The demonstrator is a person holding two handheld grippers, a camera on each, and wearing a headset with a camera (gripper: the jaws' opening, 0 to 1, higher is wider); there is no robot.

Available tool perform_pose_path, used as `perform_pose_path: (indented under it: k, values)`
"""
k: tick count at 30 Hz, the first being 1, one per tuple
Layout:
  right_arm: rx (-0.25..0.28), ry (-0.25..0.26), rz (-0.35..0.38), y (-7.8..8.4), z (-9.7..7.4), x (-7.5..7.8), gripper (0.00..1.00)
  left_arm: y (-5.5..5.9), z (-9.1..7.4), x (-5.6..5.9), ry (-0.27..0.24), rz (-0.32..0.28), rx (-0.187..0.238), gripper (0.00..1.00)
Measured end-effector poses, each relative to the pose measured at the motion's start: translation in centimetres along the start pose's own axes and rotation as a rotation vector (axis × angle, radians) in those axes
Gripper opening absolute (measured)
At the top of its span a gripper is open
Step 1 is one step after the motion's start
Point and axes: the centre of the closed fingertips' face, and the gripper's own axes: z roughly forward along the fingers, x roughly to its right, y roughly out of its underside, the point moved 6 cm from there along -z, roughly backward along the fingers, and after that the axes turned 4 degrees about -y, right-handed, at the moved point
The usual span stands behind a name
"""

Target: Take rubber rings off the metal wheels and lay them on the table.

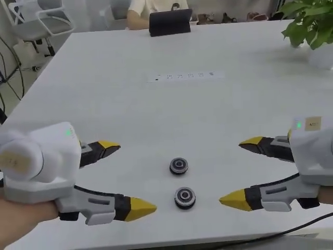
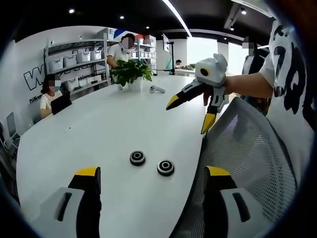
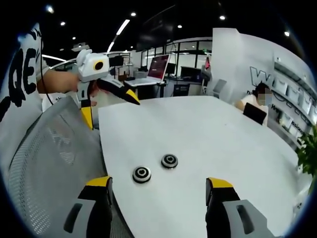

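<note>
Now both grippers are held low over the near edge of the white desk (image 1: 156, 114), and neither of them touches anything. At the left side, the left gripper (image 1: 134, 178) has its yellow-tipped jaws spread wide apart, with nothing between them. Opposite to it, the right gripper (image 1: 232, 172) is spread wide in the same way and grasps nothing. The two point toward each other along the near edge.

Between them two small metal wheels lie flat on the desk, close to the near edge and about at its middle. The near wheel (image 1: 184, 198) is the closest to that edge. The far wheel (image 1: 179, 166) lies just behind it, near but not touching. The dark rubber rings (image 1: 171, 166) sit on the wheels, around their rims.

In the left gripper view a grey mesh chair (image 2: 247, 148) stands against the near edge. At the far edge a person (image 1: 151, 8) sits behind a dark laptop (image 1: 170, 22), and a green plant (image 1: 307, 21) stands at the far right corner
</note>
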Motion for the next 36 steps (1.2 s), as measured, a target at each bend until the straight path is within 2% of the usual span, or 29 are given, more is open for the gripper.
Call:
perform_pose_path:
  k: [12,17,27,36]
  values:
    - [0.002,-0.024,-0.019,0.3,0.8,0.6,0.72,-0.3,2.0,0.4,0.036,0.037,-0.021,0.81]
    - [-0.011,-0.05,-0.025,0.8,1.6,0.6,0.67,-0.3,2.7,0.6,0.064,0.048,-0.028,0.76]
    - [-0.034,-0.08,-0.057,1.4,2.5,0.5,0.66,0.4,3.8,1.0,0.098,0.082,-0.062,0.75]
    - [-0.027,-0.106,-0.061,1.9,3.7,0.7,0.62,0.7,4.8,1.0,0.141,0.067,-0.064,0.68]
